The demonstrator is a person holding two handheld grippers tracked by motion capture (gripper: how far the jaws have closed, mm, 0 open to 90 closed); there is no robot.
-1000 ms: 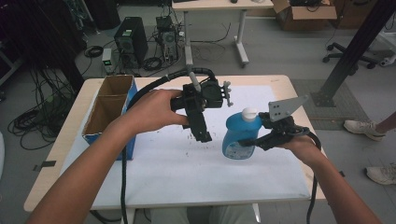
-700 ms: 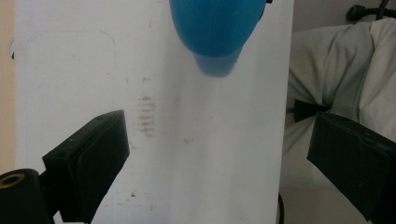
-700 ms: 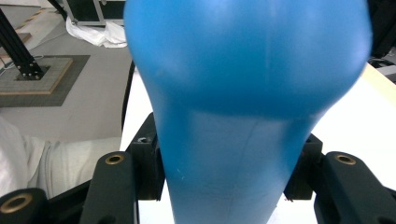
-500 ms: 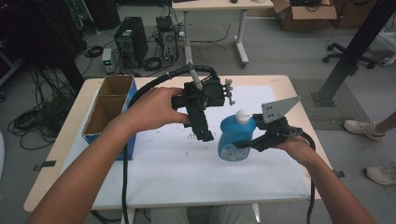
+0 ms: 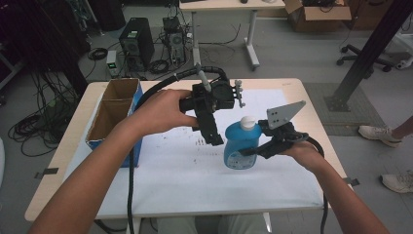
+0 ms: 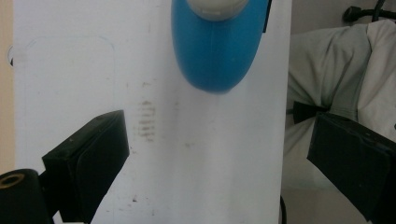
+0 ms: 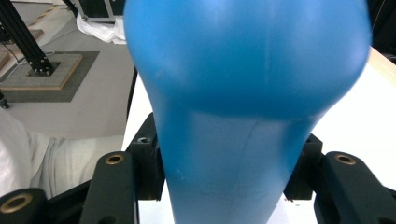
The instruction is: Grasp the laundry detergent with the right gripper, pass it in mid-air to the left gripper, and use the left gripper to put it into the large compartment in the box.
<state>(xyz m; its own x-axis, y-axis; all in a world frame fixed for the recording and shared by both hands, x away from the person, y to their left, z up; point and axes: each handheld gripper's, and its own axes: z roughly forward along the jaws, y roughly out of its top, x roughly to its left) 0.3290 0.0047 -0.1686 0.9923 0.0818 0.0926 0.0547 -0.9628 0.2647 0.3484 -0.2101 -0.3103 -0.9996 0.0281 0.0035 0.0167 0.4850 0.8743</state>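
Observation:
A blue bottle (image 5: 242, 147) with a white cap (image 5: 247, 122) stands upright over the white sheet (image 5: 185, 175), and my right gripper (image 5: 254, 149) is shut on its body from the right. In the right gripper view the bottle (image 7: 243, 93) sits squeezed between both black pads (image 7: 149, 163) of the right gripper (image 7: 229, 177). My left gripper (image 5: 215, 139) hangs just left of the bottle's neck, pointing down, open, with nothing between its fingers. In the left gripper view the bottle (image 6: 215, 51) lies ahead, beyond the wide-apart tips of the left gripper (image 6: 219, 154).
An open cardboard box (image 5: 113, 113) with a blue side stands at the table's left edge. The white sheet has faint dark smudges (image 5: 200, 142) near its middle. Beyond the table stand a second table (image 5: 224, 9), computer cases (image 5: 134, 46) and cables.
My right gripper has carried the bottle slightly left and lower, closer to the left gripper. The left gripper has stayed where it was, still open.

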